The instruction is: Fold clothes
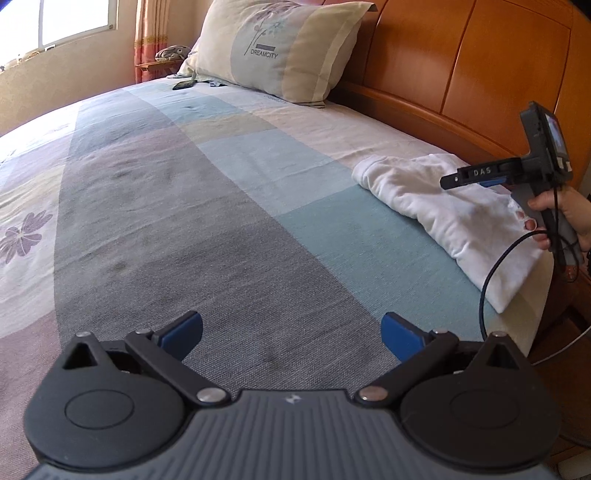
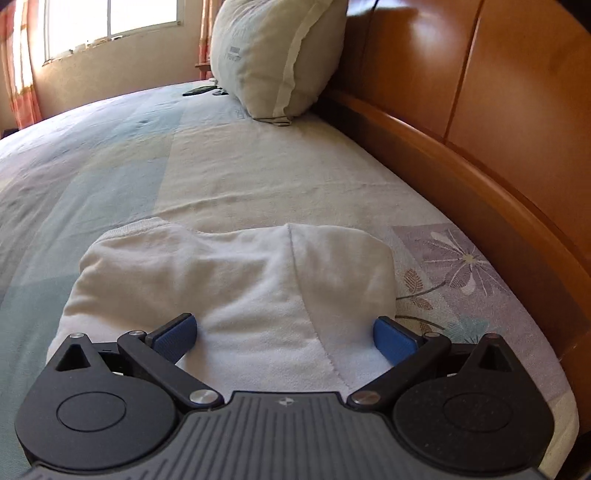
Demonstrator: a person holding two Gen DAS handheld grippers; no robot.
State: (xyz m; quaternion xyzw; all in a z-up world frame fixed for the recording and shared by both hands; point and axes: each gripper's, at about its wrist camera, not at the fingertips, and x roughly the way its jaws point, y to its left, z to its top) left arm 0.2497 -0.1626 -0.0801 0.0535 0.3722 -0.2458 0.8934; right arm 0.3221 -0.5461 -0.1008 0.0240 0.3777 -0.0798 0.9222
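Note:
A folded white garment (image 1: 454, 218) lies on the bed near the wooden headboard, at the right of the left wrist view. In the right wrist view the same white garment (image 2: 240, 288) fills the near middle, with a seam running down it. My right gripper (image 2: 284, 336) hovers over its near edge, open, its blue pads wide apart with cloth beneath and nothing pinched. From the left wrist view the right gripper (image 1: 452, 181) shows side-on above the garment, held by a hand (image 1: 565, 218). My left gripper (image 1: 291, 334) stands open over the bare grey sheet, well left of the garment.
The patchwork bed sheet (image 1: 184, 184) stretches away to a pillow (image 1: 277, 48) leaning on the orange wooden headboard (image 1: 480, 62). A dark phone (image 1: 183, 85) lies near the pillow. A window (image 2: 110, 22) and curtains stand at the far wall. A black cable (image 1: 487, 280) hangs from the right gripper.

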